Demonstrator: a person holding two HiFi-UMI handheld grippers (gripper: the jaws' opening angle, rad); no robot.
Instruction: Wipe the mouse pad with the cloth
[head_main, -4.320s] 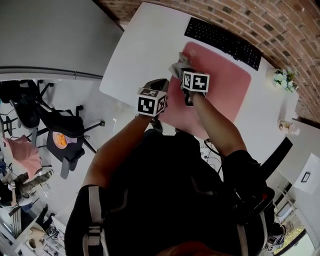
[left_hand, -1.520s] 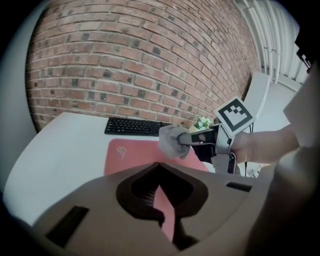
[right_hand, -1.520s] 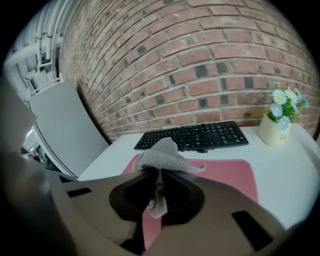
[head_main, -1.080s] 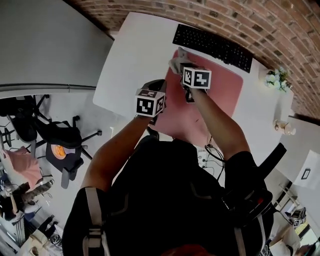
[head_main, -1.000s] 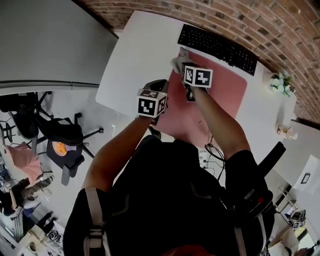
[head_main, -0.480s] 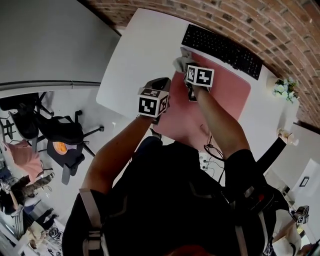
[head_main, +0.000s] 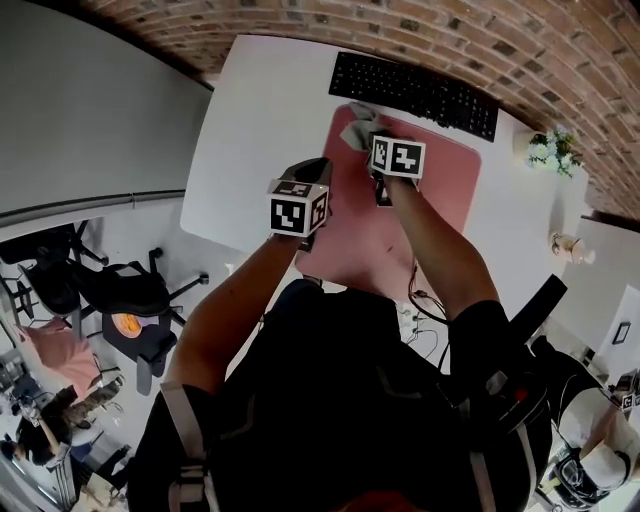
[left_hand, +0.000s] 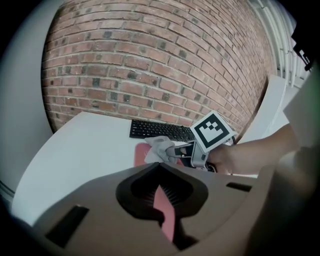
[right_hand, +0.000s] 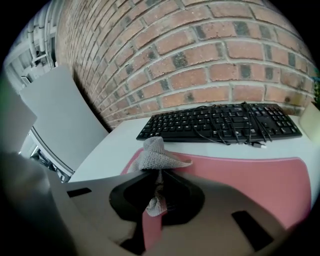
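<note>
A pink mouse pad (head_main: 435, 195) lies on the white desk (head_main: 260, 120), in front of a black keyboard (head_main: 415, 92). My right gripper (head_main: 366, 138) is shut on a grey knitted cloth (head_main: 353, 128), which rests on the pad's far left corner near the keyboard. In the right gripper view the cloth (right_hand: 154, 151) bunches out ahead of that gripper (right_hand: 157, 176) over the pad (right_hand: 240, 175). My left gripper (head_main: 318, 166) hovers at the pad's left edge, shut and holding nothing. In the left gripper view the left gripper (left_hand: 160, 172) faces the cloth (left_hand: 159, 147).
The keyboard's cable (right_hand: 235, 131) trails over the keys onto the desk. A small plant (head_main: 548, 152) and a small cup-like object (head_main: 568, 247) stand at the desk's right side. Office chairs (head_main: 120, 290) are on the floor to the left. A brick wall (right_hand: 210, 65) runs behind the desk.
The right gripper still holds the cloth at the pad's far left corner, now slightly nearer the keyboard. The left gripper has barely moved. The head camera's view has shifted.
</note>
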